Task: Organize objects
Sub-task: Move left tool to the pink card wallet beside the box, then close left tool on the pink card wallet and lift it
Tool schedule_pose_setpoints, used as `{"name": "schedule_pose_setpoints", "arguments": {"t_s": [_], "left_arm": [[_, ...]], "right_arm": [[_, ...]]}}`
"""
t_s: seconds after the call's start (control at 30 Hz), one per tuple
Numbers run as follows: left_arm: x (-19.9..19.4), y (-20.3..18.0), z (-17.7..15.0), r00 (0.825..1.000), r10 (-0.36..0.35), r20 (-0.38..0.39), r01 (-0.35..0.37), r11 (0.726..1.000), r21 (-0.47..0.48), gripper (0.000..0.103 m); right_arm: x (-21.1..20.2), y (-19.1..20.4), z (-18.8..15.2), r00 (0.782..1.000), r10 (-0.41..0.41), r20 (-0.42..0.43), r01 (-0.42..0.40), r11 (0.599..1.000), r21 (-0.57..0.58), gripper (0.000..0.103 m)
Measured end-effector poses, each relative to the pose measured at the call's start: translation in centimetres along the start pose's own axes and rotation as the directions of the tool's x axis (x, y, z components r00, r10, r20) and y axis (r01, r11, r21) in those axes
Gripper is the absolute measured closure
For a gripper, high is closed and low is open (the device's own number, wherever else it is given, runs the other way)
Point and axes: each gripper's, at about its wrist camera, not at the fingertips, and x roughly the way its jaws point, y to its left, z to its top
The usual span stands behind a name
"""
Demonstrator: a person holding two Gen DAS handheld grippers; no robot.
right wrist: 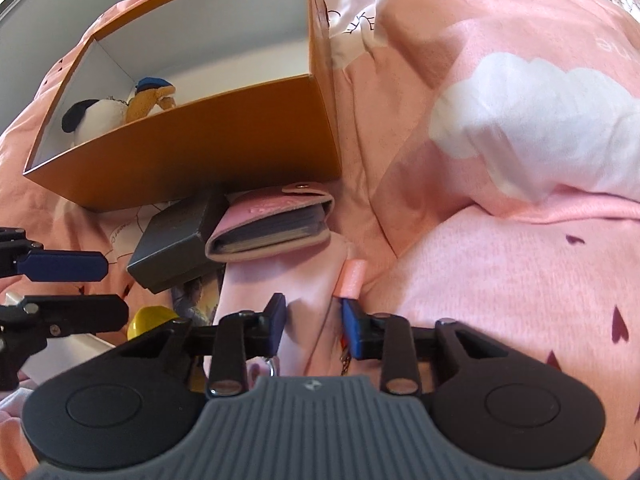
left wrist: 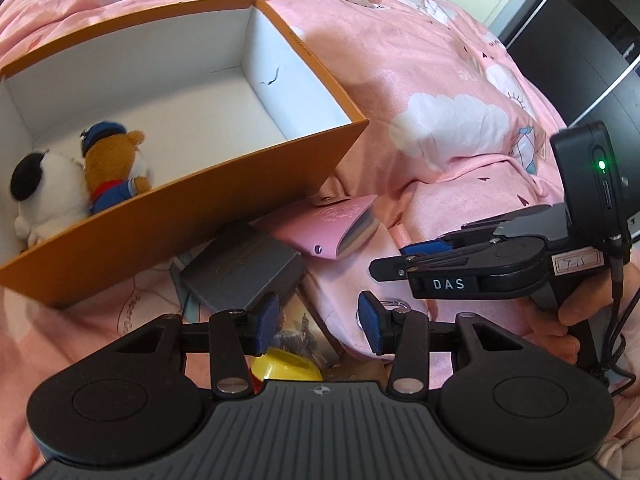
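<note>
An orange box [left wrist: 224, 200] [right wrist: 208, 128] with white inner walls lies on the pink bed. A panda plush [left wrist: 44, 188] [right wrist: 94, 118] and a brown bear plush in a blue cap [left wrist: 112, 160] [right wrist: 154, 98] sit inside it. In front of the box lie a grey box [left wrist: 244, 268] [right wrist: 176, 244], a pink card wallet [left wrist: 336, 224] [right wrist: 272, 224], a picture card [left wrist: 300, 332] [right wrist: 196, 292] and a yellow object [left wrist: 286, 368] [right wrist: 150, 320]. My left gripper [left wrist: 318, 324] is open above a pink pouch [left wrist: 360, 272]. My right gripper [right wrist: 314, 328] is open around the pouch's [right wrist: 308, 292] fabric.
The pink bedding [left wrist: 440, 100] [right wrist: 500, 240] with white clouds is rumpled into folds. A dark cabinet [left wrist: 592, 40] stands beyond the bed at the right. A pink foam piece [right wrist: 352, 276] lies by my right finger. White paper [right wrist: 68, 352] lies at the lower left.
</note>
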Motion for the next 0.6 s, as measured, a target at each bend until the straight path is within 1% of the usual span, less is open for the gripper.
{"name": "schedule_pose_setpoints", "arguments": {"t_s": [0.13, 0.2, 0.23, 0.37, 0.47, 0.53, 0.6], "left_arm": [[1.5, -1.2, 0.7, 1.0, 0.021, 0.003, -0.021, 0.995, 0.1, 0.052], [2.3, -1.9, 0.9, 0.999, 0.045, 0.004, -0.045, 0.985, 0.165, 0.053], [2.8, -2.3, 1.0, 0.998, 0.063, 0.009, -0.064, 0.976, 0.207, 0.053], [4.3, -3.8, 1.0, 0.993, 0.114, 0.03, -0.117, 0.932, 0.343, 0.053], [5.4, -4.7, 0.7, 0.988, 0.152, 0.035, -0.152, 0.892, 0.426, 0.053], [6.1, -5.3, 0.3, 0.982, 0.181, 0.05, -0.183, 0.86, 0.477, 0.053], [6.9, -5.8, 0.2, 0.973, 0.221, 0.071, -0.226, 0.832, 0.507, 0.053]], "right_arm": [[0.4, -0.7, 0.5, 0.999, 0.03, -0.015, -0.029, 0.999, 0.024, 0.076], [0.3, -1.0, 0.6, 0.999, 0.043, -0.022, -0.042, 0.998, 0.036, 0.077], [0.2, -1.2, 0.6, 0.999, 0.047, -0.027, -0.046, 0.998, 0.042, 0.077], [-0.5, -1.4, 0.6, 0.998, 0.056, -0.035, -0.055, 0.998, 0.043, 0.076], [-0.6, -1.5, 0.6, 0.997, 0.065, -0.048, -0.063, 0.997, 0.033, 0.076], [-0.7, -1.5, 0.6, 0.996, 0.067, -0.053, -0.066, 0.997, 0.028, 0.076], [-0.6, -1.5, 0.6, 0.996, 0.068, -0.056, -0.067, 0.998, 0.019, 0.076]]}}
